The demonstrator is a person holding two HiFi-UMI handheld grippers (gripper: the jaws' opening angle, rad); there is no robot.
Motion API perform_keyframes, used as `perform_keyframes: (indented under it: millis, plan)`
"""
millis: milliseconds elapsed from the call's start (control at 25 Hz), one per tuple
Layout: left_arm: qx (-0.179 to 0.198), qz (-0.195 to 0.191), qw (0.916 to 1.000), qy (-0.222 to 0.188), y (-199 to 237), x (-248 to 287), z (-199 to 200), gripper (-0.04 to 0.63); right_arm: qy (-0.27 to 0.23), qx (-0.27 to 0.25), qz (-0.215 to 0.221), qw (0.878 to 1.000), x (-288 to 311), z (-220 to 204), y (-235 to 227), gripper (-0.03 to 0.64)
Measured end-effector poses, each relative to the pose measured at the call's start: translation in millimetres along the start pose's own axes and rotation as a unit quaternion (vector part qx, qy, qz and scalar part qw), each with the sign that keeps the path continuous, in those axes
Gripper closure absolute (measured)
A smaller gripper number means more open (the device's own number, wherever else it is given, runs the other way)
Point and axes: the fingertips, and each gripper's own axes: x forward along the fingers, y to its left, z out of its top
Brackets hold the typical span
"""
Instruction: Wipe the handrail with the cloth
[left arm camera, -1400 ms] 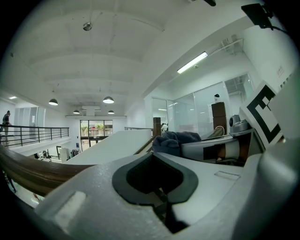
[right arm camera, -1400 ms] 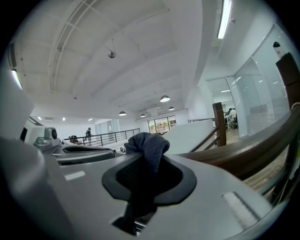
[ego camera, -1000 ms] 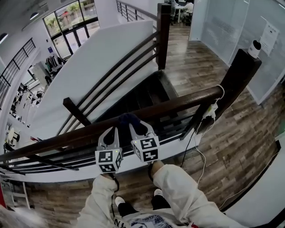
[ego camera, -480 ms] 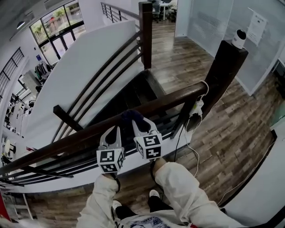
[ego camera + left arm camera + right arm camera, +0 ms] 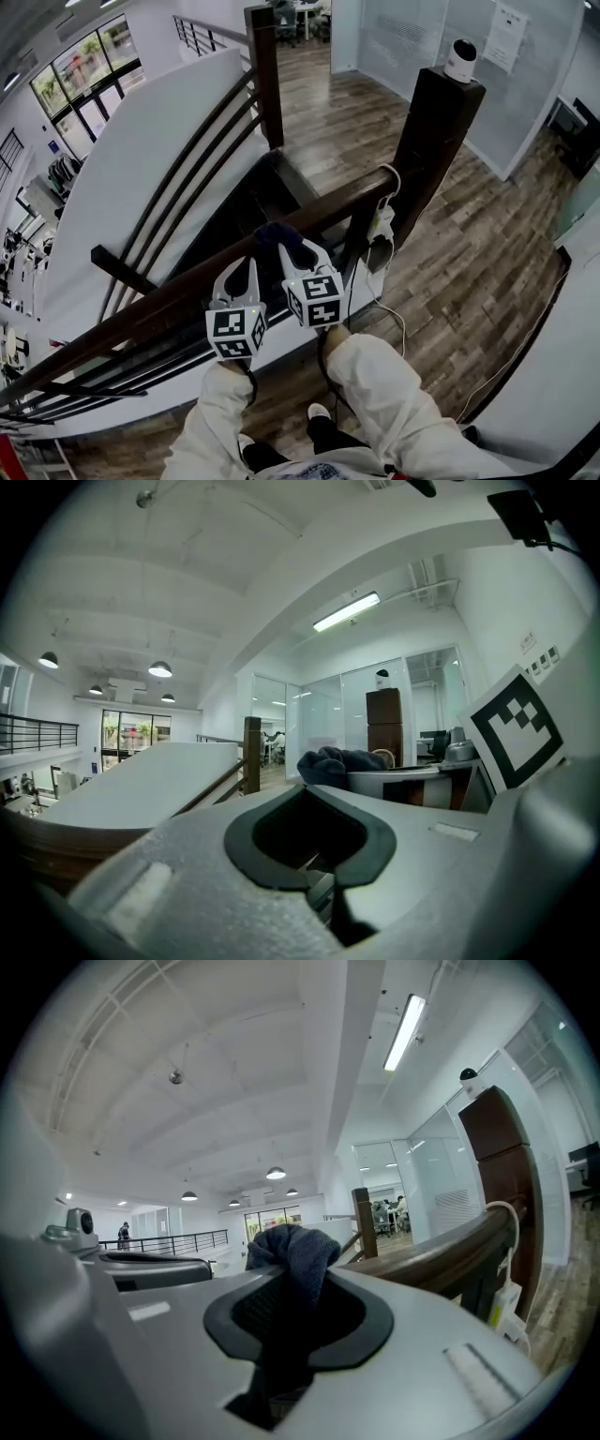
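My worry is the drop. The handrail (image 5: 155, 298) runs over an open stairwell (image 5: 272, 192), and the cloth (image 5: 275, 234) sits right above it. If my grip slackens, or the wad catches on the wood while I push, it probably falls down the stairs and out of reach. Only a bunched lump of fabric shows past my jaws, so I may be rubbing with a small knob of it instead of a flat face. That would leave streaks or missed patches along the top.

Further along the rail, toward the dark post (image 5: 433, 131), a white cable (image 5: 386, 187) loops over the wood and a plug (image 5: 380, 225) hangs just beneath it. If I sweep that far, the cloth or my claw could snag the loop and pull the plug loose. A small white camera (image 5: 461, 61) stands on top of the post, and a hard bump there might shake it.

My right claw (image 5: 296, 262) is clenched on the cloth. The dark blue fabric fills the hollow between the jaws, bulges out at the tip and lies on the rail. My left claw (image 5: 236, 279) is pinched together with nothing in it. It hangs just beside the right one, at the rail, and I cannot tell whether it touches the wood.
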Motion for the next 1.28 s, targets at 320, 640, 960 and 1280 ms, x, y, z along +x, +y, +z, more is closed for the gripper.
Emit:
perform_keyframes:
  millis: [320,640,960,1280]
  plan:
    - [0.007,-0.043,0.9991,0.000,-44,49,11,0.597,-0.001,-0.006,-0.053,0.999,-3,14,-83,0.546]
    - [0.004,-0.077,0.9970,0.001,-81,79,24,0.595,-0.005,0.006,-0.092,0.996,-4,28,-134,0.546]
    - [0.004,-0.080,0.9968,0.000,-85,81,29,0.597,-0.001,-0.010,-0.116,0.993,4,43,-182,0.545]
    - [0.004,-0.080,0.9968,0.001,-80,89,33,0.597,0.004,-0.012,-0.137,0.990,10,50,-209,0.545]
